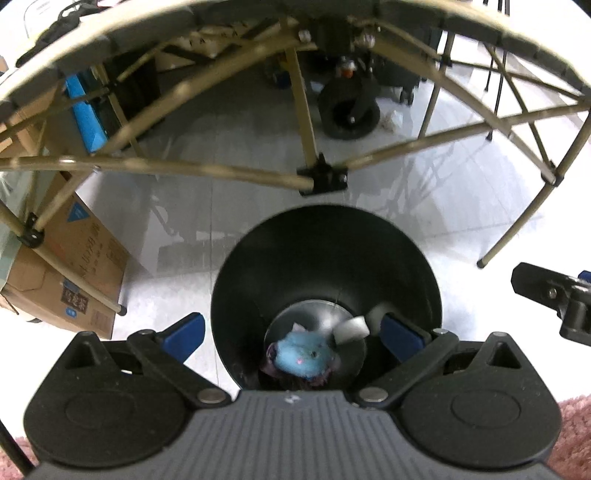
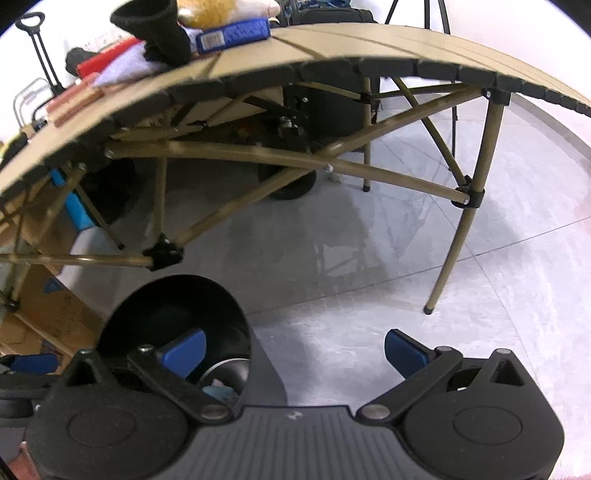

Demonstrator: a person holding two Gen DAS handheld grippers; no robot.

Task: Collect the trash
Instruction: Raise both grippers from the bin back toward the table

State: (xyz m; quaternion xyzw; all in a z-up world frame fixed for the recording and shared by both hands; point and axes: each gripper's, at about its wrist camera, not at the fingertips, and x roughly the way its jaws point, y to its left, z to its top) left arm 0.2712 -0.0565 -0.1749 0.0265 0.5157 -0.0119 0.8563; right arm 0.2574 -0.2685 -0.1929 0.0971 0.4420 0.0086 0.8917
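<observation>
Two grippers, both spread and empty: the left gripper (image 1: 291, 332) hovers above the black bin (image 1: 325, 258), where a blurred white scrap (image 1: 352, 328) and blue trash (image 1: 301, 356) lie; the right gripper (image 2: 295, 350) half hides the bin's mouth.

Cluttered storage or lab-like room, pale tiled floor (image 2: 424, 295), folding camp table (image 2: 332, 48) piled with odds and ends, cardboard boxes (image 1: 74, 280), tripod legs (image 2: 436, 11), wheeled cart (image 1: 349, 107), luggage trolley (image 2: 40, 48)

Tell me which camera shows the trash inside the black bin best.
Left wrist view: it looks straight down into the black bin at the blue crumpled trash. The right wrist view shows only a blue sliver behind its finger.
</observation>
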